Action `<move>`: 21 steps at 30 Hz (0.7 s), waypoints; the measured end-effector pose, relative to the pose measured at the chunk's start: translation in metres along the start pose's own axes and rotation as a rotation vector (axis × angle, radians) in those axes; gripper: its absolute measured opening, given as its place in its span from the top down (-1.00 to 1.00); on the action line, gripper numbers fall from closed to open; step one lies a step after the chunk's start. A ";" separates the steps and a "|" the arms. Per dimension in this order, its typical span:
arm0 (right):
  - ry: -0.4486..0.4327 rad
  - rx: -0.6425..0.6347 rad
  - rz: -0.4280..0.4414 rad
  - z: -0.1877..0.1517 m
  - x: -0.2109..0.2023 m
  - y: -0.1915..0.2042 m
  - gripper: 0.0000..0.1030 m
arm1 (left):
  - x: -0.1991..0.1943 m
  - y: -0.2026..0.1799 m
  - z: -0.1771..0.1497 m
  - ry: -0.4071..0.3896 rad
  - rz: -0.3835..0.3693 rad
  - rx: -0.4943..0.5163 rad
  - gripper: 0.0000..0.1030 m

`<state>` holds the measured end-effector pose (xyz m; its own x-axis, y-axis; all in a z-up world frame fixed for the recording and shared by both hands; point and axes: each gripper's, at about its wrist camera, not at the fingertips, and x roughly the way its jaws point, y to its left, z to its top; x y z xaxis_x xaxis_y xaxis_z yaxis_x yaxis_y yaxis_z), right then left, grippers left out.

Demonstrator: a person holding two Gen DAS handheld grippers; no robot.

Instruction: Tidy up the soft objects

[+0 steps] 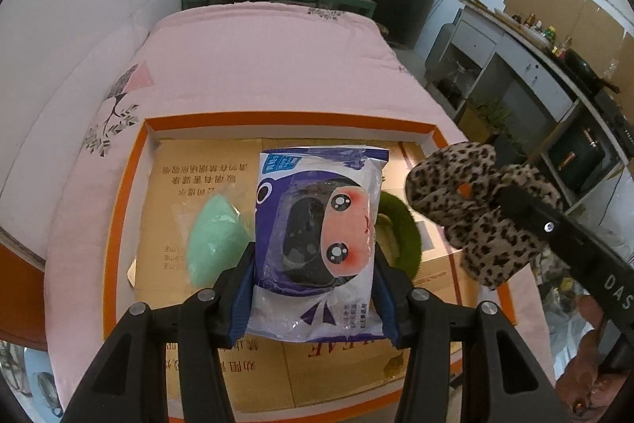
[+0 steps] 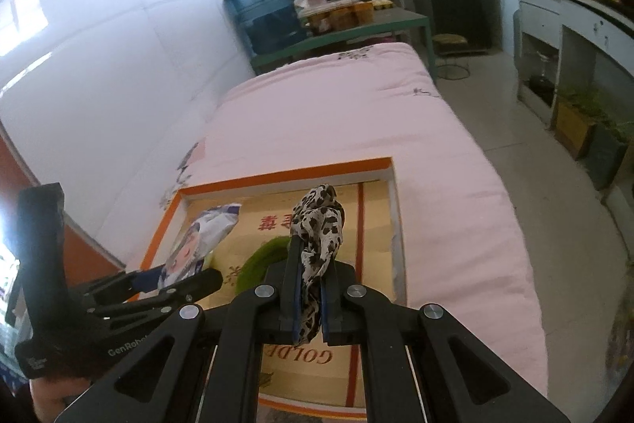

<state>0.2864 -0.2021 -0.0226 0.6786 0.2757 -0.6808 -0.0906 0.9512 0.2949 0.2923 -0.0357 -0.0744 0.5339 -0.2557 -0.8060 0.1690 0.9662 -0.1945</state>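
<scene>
My left gripper is shut on a plastic packet with a cartoon face and holds it above the orange-rimmed box. The packet also shows in the right wrist view, with the left gripper at lower left. My right gripper is shut on a leopard-print fabric piece, held over the box. The fabric and right gripper appear at right in the left wrist view. A mint-green soft item and a green fuzzy ring lie in the box.
The box sits on a pink quilted bed and is lined with cardboard. A white wall runs along the left. A blue water jug and shelves stand beyond the bed. Cabinets line the right side.
</scene>
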 end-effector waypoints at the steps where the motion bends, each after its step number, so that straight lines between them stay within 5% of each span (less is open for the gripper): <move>1: 0.003 0.000 -0.009 0.000 0.002 -0.001 0.88 | 0.002 -0.001 0.000 0.004 0.005 0.001 -0.01; 21: 0.135 -0.016 -0.053 -0.019 0.043 -0.006 0.79 | 0.030 0.015 -0.001 0.096 0.034 -0.054 -0.02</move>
<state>0.3027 -0.1936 -0.0663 0.5784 0.2404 -0.7795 -0.0694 0.9666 0.2467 0.3096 -0.0289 -0.1023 0.4560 -0.2213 -0.8620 0.1061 0.9752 -0.1942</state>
